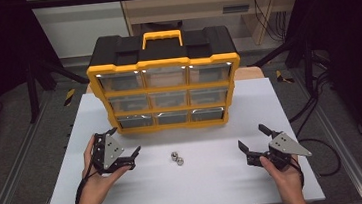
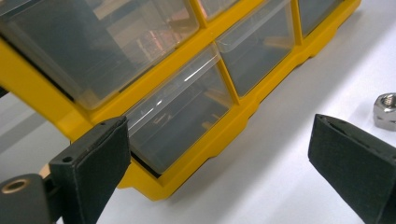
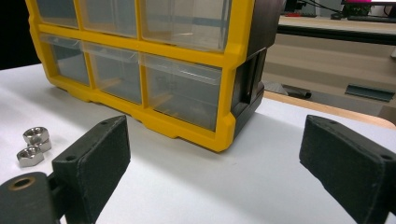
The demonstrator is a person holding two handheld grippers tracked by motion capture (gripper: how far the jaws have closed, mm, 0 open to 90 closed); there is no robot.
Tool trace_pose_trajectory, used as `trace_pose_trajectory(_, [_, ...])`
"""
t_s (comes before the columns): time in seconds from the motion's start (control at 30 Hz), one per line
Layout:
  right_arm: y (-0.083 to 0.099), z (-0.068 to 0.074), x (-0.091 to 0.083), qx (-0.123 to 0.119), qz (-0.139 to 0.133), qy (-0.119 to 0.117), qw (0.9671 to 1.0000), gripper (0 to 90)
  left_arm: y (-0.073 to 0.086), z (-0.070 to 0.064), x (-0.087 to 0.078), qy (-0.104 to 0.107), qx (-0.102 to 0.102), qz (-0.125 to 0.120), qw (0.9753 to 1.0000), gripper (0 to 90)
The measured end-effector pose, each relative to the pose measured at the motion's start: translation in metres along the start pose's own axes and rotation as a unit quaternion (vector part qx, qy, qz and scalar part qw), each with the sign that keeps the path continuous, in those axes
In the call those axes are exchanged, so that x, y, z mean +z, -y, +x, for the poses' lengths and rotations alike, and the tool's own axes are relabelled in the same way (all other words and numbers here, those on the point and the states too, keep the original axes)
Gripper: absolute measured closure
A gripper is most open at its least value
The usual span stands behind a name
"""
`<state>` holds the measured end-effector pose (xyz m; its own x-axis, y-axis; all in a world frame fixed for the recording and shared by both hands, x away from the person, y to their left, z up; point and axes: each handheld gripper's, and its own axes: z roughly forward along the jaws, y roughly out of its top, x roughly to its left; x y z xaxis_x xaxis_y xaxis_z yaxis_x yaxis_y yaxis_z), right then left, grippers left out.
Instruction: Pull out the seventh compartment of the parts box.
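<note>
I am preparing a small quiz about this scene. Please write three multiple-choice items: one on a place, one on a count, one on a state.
1. Where do the nuts lie?
A. in a drawer
B. on the table, in front of the organizer
C. on top of the organizer

2. How many nuts are there?
A. one
B. two
C. four

3. How are the jaws of the left gripper and the right gripper?
A. both open
B. both shut
C. left shut on a nut

Key: 1 B, the high view shows them on the white top between the grippers; 2 B, two nuts lie side by side; 3 A, each gripper view shows a wide gap, holding nothing.
</note>
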<state>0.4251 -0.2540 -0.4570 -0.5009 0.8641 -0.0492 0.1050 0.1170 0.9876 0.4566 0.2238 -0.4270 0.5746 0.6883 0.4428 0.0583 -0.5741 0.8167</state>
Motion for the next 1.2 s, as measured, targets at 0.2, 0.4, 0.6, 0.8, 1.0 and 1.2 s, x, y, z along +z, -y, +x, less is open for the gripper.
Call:
trace_pose_trajectory(0.2, [0.000, -0.001, 0.000, 0.003, -0.004, 0.002, 1.0000, 8.4, -0.006, 0.002, 0.002, -0.005, 0.017, 0.013, 0.9998, 5.9])
trace_pose_trajectory(0.4, [0.000, -0.001, -0.001, 0.003, -0.001, 0.005, 1.0000, 6.9, -0.011, 0.003, 0.003, -0.011, 0.033, 0.021, 0.9992, 7.1])
trace_pose_trajectory(0.6, [0.000, -0.001, -0.001, 0.004, 0.000, 0.006, 1.0000, 6.8, -0.017, 0.004, 0.004, -0.020, 0.058, 0.029, 0.9977, 8.4])
trace_pose_trajectory(0.8, [0.000, -0.001, -0.001, 0.004, 0.000, 0.005, 1.0000, 6.1, -0.021, 0.003, 0.006, -0.031, 0.083, 0.030, 0.9957, 9.6])
trace_pose_trajectory(1.0, [0.000, -0.001, -0.001, 0.007, -0.002, 0.005, 1.0000, 7.0, -0.023, 0.001, 0.008, -0.033, 0.097, 0.035, 0.9941, 9.9])
trace_pose_trajectory(1.2, [0.000, -0.001, -0.001, 0.006, -0.004, 0.002, 1.0000, 9.1, -0.025, 0.000, 0.010, -0.036, 0.117, 0.043, 0.9915, 10.5])
